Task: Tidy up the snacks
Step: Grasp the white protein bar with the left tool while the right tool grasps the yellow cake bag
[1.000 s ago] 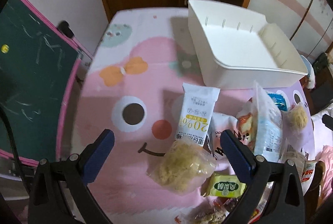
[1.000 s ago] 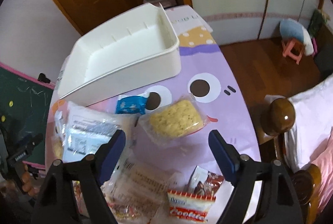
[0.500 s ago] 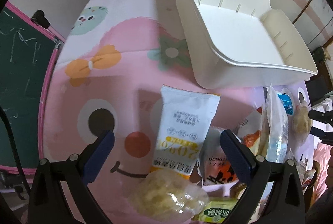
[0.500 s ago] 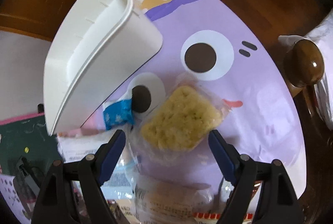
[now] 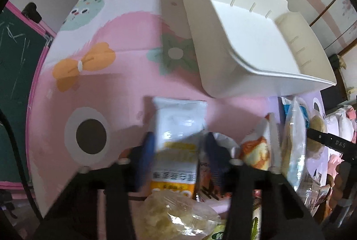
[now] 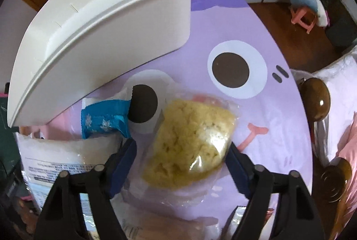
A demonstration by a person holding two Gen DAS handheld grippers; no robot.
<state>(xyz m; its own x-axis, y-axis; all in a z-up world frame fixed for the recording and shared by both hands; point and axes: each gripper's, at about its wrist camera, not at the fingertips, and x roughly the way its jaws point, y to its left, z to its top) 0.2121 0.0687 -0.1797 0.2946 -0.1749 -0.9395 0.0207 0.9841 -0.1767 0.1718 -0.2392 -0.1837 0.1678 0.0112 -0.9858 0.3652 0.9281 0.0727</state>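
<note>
In the left wrist view my left gripper (image 5: pixel 179 148) points down at the cartoon tablecloth. Its blue jaws are closing, and the pads press both sides of a white and yellow snack packet (image 5: pixel 178 119). The big white bin (image 5: pixel 214 75) stands empty just beyond it, to the right. In the right wrist view my right gripper (image 6: pixel 180 155) hangs straight down over a clear-wrapped yellow noodle cake (image 6: pixel 191 133). Its jaws are closing with the cake between them. The right pad is at the wrapper's edge and the left pad stands apart from it. The same bin (image 6: pixel 125 39) lies behind to the left.
A blue packet (image 6: pixel 104 119) and a clear labelled bag (image 6: pixel 55 162) lie left of the noodle cake. An orange bread packet (image 5: pixel 256 150) and another noodle pack (image 5: pixel 178 217) crowd the left gripper. A chalkboard (image 5: pixel 13 61) borders the table's left; a wooden bedpost knob (image 6: pixel 316 101) stands at the right.
The left jaws have gone from wide apart to closed on the white and yellow packet. The right gripper has sunk over the noodle cake and its jaws have narrowed.
</note>
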